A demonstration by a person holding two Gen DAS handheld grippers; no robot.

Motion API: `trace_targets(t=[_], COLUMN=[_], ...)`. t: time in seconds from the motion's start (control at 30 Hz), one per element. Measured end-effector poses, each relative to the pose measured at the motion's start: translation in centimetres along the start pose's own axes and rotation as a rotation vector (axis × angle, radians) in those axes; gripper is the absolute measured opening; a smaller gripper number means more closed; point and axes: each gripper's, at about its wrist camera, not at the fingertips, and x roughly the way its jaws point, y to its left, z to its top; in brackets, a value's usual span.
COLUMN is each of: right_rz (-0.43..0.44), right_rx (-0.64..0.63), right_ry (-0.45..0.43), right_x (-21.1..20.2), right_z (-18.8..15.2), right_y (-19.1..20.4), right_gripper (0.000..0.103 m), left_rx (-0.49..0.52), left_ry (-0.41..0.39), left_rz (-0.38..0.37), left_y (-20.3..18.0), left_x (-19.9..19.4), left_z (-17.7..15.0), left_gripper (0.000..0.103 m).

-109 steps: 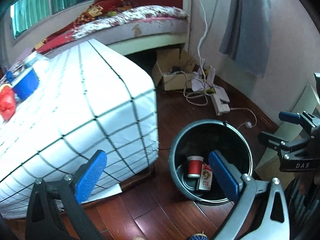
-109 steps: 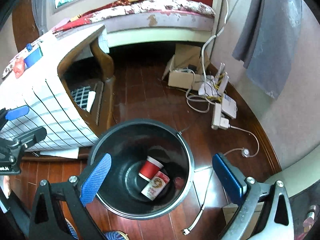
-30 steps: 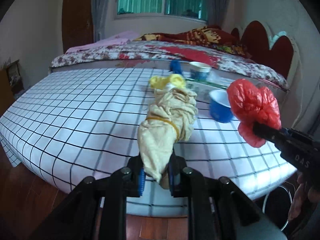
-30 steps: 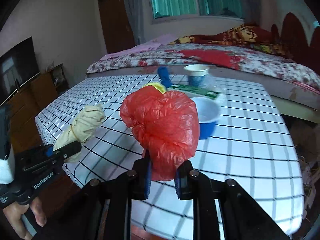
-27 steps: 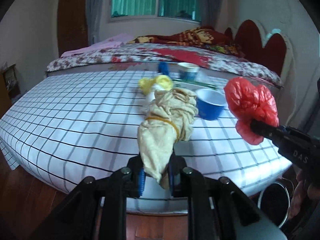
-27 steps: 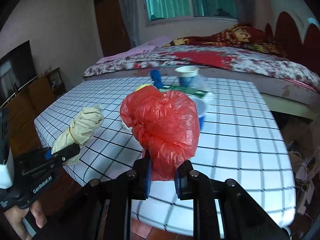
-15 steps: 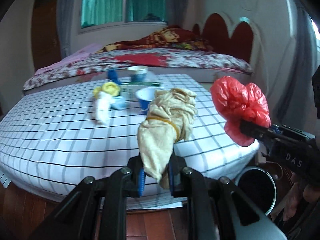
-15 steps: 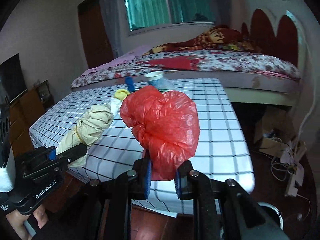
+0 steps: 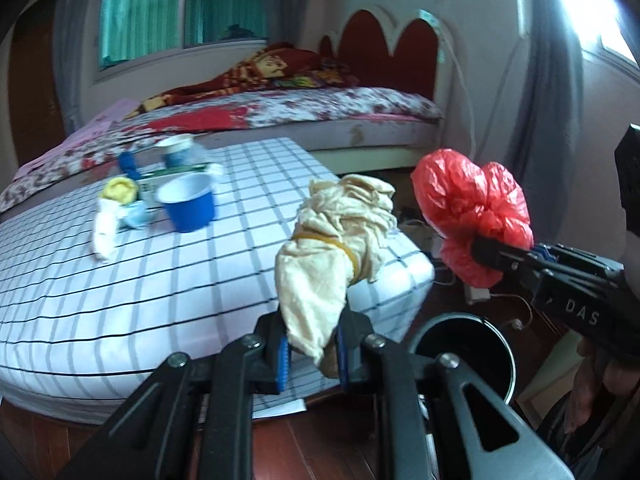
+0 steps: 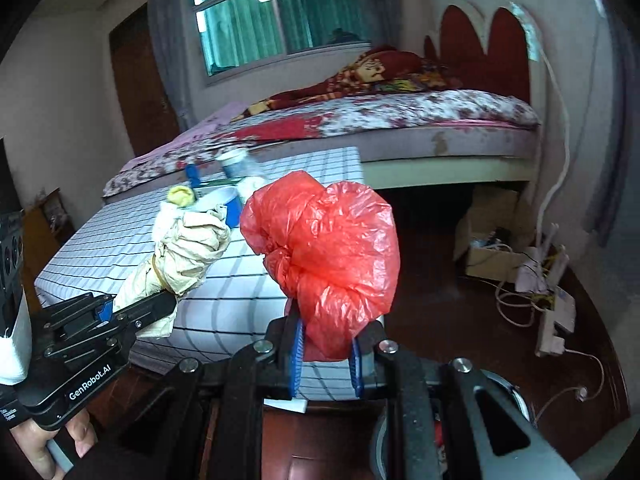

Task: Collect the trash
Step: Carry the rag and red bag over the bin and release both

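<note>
My left gripper (image 9: 310, 350) is shut on a beige crumpled bundle (image 9: 336, 240) tied with a rubber band; it also shows in the right wrist view (image 10: 188, 256). My right gripper (image 10: 326, 360) is shut on a red plastic bag (image 10: 328, 256), seen from the side in the left wrist view (image 9: 472, 216). Both are held in the air beyond the table's corner. The black trash bin (image 9: 460, 344) stands on the floor below and to the right; only its rim (image 10: 508, 392) shows in the right wrist view.
The table with a checked cloth (image 9: 120, 280) holds a blue cup (image 9: 188, 204), a yellow-and-white wad (image 9: 112, 208), a paper cup (image 9: 176, 152) and a green box. A bed (image 10: 400, 120) stands behind. Cables, power strip and cardboard box (image 10: 496, 248) lie on the floor.
Both grippers have swung right from over the table toward its corner, still holding the bundle and bag. The bin has come into view below.
</note>
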Motion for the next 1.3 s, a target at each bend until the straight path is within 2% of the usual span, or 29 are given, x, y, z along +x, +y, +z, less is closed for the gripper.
trace_targets(t=[0.4, 0.63, 0.8, 1.0, 1.07, 1.1, 1.13, 1.17, 1.2, 1.23, 1.3], right_rz=[-0.131, -0.178, -0.186, -0.173, -0.165, -0.167, -0.176, -0.218, -0.266, -0.308, -0.332], right_rx=[0.072, 0.096, 0.104, 0.075, 0.063, 0.055, 0.052, 0.056, 0.056, 0.055, 0.082], right_ry=[0.073, 0.169, 0.233, 0.318, 0.359, 0.379, 0.4, 0.417, 0.433, 0.429, 0.42], right_x=[-2.5, -1.8, -1.0, 0.9, 1.9, 2.4, 3.0, 3.5, 3.8, 3.8, 3.5], right_z=[-4.2, -7.6, -9.7, -11.6, -12.3, -12.7, -13.2, -13.8, -14.3, -14.8, -15.3], right_y=[-8.5, -12.4, -14.4, -15.5, -16.0, -16.2, -16.6, -17.2, -17.6, -18.2, -19.2], right_gripper=[0.019, 0.019, 0.019, 0.019, 0.02, 0.023, 0.039, 0.056, 0.099, 0.102, 0.102], left_rx=[0.117, 0.181, 0.204, 0.178, 0.173, 0.162, 0.156, 0.153, 0.145, 0.146, 0.138], left_ry=[0.099, 0.227, 0.287, 0.39, 0.403, 0.405, 0.408, 0.404, 0.379, 0.373, 0.371], left_rz=[-0.157, -0.271, -0.299, -0.348, -0.369, -0.382, -0.358, -0.33, -0.3, -0.256, -0.199], left_y=[-8.4, -13.0, -14.6, -15.6, -15.9, -15.9, -15.9, -15.7, -15.2, -14.8, -13.9], left_x=[3.6, 7.2, 8.8, 11.3, 11.8, 12.2, 12.5, 13.1, 12.9, 12.9, 12.9], left_z=[-1.6, -3.8, -5.2, -6.7, -7.2, -7.3, -7.3, -7.0, -7.1, -7.3, -7.7], left_gripper=[0.019, 0.019, 0.019, 0.02, 0.026, 0.045, 0.085, 0.099, 0.102, 0.102, 0.102])
